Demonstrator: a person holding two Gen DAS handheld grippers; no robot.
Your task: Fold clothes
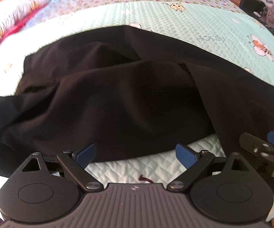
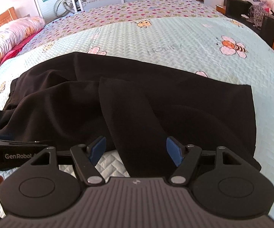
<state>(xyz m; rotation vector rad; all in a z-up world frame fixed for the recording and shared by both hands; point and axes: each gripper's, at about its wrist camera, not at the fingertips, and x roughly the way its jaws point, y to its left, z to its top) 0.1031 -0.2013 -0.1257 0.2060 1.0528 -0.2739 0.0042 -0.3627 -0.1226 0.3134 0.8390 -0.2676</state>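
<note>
Black fabric, apparently a pair of trousers (image 2: 137, 102), lies spread across the near part of the bed (image 2: 175, 41) on a pale green quilted cover, well short of the pillow (image 2: 9, 36) at the headboard end. Condition: rumpled, with one panel thrown loosely over another and ridges running through the middle; the far edge lies fairly straight, the near edge sags toward the bed's side. No neat, squared fold is evident, so the task is judged at an early stage, with smoothing and every proper fold outstanding. Left gripper (image 1: 136, 155) hovers at the near hem, jaws standing wide apart with nothing between the pads. Right gripper (image 2: 136, 150) is likewise spread wide; a strip of the black cloth passes under the gap, but the pads are not pressing on it. Neither tool has hold of the garment
</note>
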